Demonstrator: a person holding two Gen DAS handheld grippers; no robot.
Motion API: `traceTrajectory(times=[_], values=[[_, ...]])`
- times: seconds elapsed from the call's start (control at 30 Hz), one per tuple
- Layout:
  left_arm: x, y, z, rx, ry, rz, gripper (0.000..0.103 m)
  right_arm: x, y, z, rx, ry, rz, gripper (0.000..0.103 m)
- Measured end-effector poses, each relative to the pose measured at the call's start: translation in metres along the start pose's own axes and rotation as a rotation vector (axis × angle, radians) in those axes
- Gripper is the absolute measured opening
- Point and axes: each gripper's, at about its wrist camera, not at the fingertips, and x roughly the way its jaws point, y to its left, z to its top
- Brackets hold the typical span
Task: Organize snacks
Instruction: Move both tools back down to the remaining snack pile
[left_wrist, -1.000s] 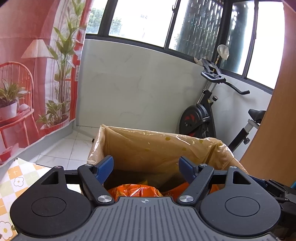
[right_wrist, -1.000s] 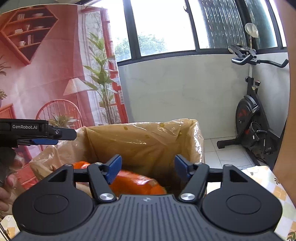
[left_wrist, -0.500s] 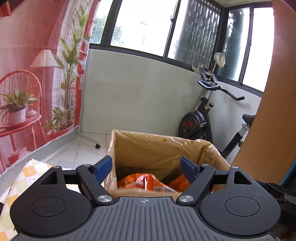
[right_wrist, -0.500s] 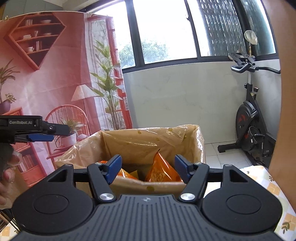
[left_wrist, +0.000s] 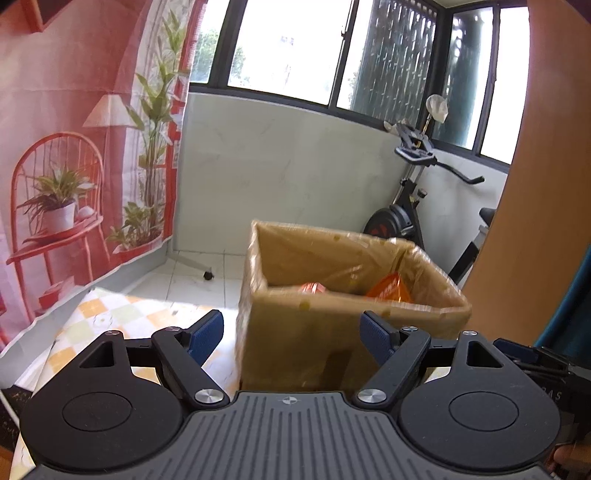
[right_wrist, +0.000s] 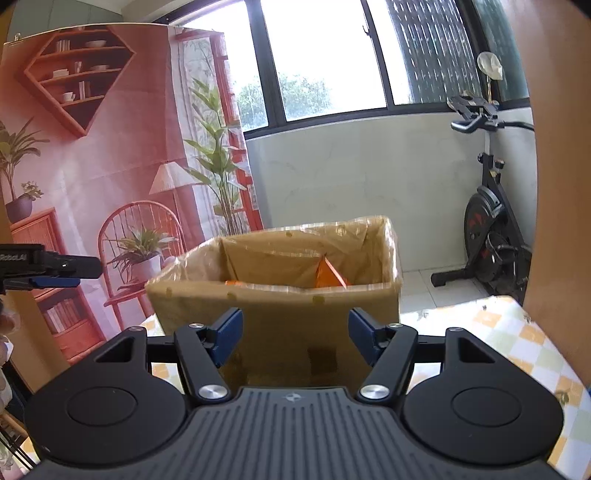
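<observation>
A cardboard box (left_wrist: 306, 332) lined with clear plastic stands on the checkered tablecloth; it also shows in the right wrist view (right_wrist: 280, 314). Orange snack bags (left_wrist: 388, 288) stick up inside it, and the right wrist view shows them too (right_wrist: 328, 277). My left gripper (left_wrist: 291, 338) is open and empty, level with the box's near wall and short of it. My right gripper (right_wrist: 293, 338) is open and empty, also in front of the box. The left gripper's side (right_wrist: 51, 267) shows at the left edge of the right wrist view.
The checkered tablecloth (left_wrist: 107, 317) covers the table (right_wrist: 517, 332). An exercise bike (right_wrist: 491, 236) stands by the white wall on the right. A printed red backdrop (right_wrist: 92, 166) hangs on the left. A brown panel (left_wrist: 546, 184) lies close at the right.
Both grippers have pulled back and away from the box; its front wall now shows and the snack bags sit lower inside it. Both stay open and empty.
</observation>
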Motion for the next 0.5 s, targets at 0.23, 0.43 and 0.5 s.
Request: traceTrajectory(times=[0.23, 0.43, 0.5], values=[[-0.008, 0.016, -0.036, -0.023, 0.073, 0.043, 0.083, -0.007, -0.002, -0.033, 0.025, 0.071, -0.001, 0.067], [-0.005, 0.023, -0.064, -0.065, 0.126, 0.041, 0.083, -0.007, -0.005, -0.059, 0.030, 0.133, -0.011, 0.067], [-0.002, 0.022, -0.072, -0.072, 0.139, 0.041, 0.083, -0.006, -0.005, -0.066, 0.031, 0.154, -0.014, 0.067]])
